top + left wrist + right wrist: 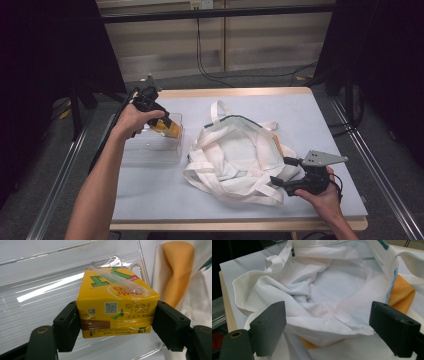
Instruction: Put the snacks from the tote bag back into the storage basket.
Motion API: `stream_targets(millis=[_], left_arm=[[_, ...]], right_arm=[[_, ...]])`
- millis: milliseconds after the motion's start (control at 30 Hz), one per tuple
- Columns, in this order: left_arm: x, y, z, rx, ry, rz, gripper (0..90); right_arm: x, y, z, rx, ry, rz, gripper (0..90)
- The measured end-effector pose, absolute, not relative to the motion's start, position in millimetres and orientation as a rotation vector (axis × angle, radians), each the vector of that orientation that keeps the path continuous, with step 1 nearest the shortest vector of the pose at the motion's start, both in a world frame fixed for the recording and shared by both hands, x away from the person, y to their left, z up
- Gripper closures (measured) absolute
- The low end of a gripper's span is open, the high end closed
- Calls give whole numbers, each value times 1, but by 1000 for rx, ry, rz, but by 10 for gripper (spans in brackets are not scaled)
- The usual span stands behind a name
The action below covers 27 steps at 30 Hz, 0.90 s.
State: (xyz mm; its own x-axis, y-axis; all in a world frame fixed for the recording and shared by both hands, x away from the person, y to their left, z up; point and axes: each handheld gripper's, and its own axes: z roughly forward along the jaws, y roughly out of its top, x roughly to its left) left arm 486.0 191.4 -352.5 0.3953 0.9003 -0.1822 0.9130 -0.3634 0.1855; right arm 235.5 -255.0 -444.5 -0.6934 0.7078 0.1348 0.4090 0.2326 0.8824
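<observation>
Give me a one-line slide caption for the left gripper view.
Left gripper shut on a yellow drink carton over a clear plastic tray.

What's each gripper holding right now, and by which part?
Left gripper clamps the yellow drink carton across its end. Right gripper is open, holding nothing.

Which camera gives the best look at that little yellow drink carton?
The left gripper view: the yellow drink carton sits close up between the left gripper jaws, its printing and taped straw plain. In the high view it is a small yellow patch by the hand, over the clear tray.
</observation>
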Motion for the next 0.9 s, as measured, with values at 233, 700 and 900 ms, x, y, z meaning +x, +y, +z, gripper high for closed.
stream_targets(millis=[233,700,900], left_arm=[[492,181,-354,2405,1622,-63,276],[505,176,-357,2321,1677,-34,273],[506,173,-358,2277,1691,-7,269]], right_arm=[[236,-255,-445,1042,2218,1444,142],[237,-255,-445,1042,2217,1455,142],[237,-255,-446,1044,2225,1452,141]])
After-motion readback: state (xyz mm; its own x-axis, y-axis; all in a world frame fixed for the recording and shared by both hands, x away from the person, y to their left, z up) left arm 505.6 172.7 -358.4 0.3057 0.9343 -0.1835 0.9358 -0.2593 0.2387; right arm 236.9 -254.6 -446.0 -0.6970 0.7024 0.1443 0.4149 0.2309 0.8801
